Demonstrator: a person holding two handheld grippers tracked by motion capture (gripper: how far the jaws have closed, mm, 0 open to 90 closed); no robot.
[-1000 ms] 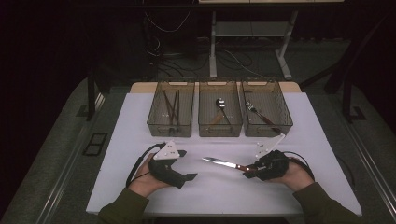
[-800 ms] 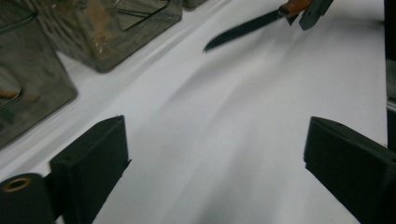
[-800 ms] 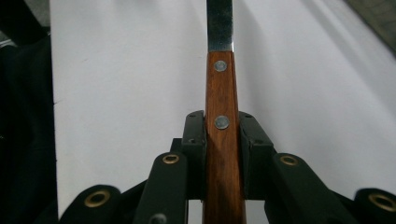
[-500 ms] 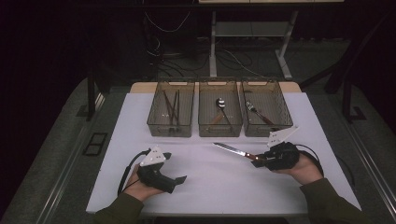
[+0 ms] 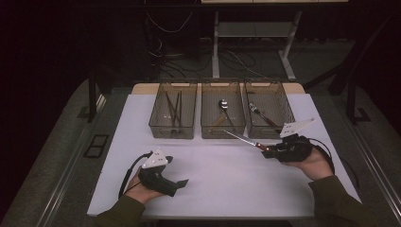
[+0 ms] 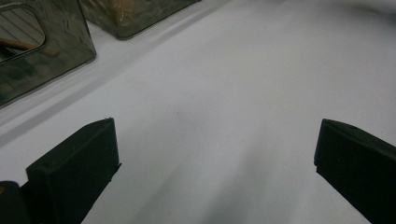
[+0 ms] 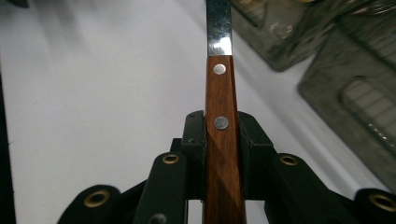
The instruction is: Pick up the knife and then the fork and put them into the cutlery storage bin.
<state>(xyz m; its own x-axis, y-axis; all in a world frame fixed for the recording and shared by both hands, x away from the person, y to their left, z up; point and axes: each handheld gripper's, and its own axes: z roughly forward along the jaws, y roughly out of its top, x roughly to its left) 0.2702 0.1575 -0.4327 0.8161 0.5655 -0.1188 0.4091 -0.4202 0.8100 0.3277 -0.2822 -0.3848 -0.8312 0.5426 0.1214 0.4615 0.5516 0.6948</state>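
Note:
A knife with a brown wooden handle and steel blade is clamped in my right gripper, held above the white table at the right. Its blade points up-left toward the front wall of the middle bin. In the right gripper view the jaws press both sides of the riveted knife handle. My left gripper rests low at the near left. Its jaws have just been opening and now stand wide in the left gripper view, with bare table between them.
Three smoky clear bins line the far side of the white table: the left bin holds chopsticks, the middle one a spoon, the right bin a fork. A bin corner is ahead-left of the left gripper.
My right gripper has carried the knife to the right and farther back toward the bins, rising a little. The left hand has barely shifted.

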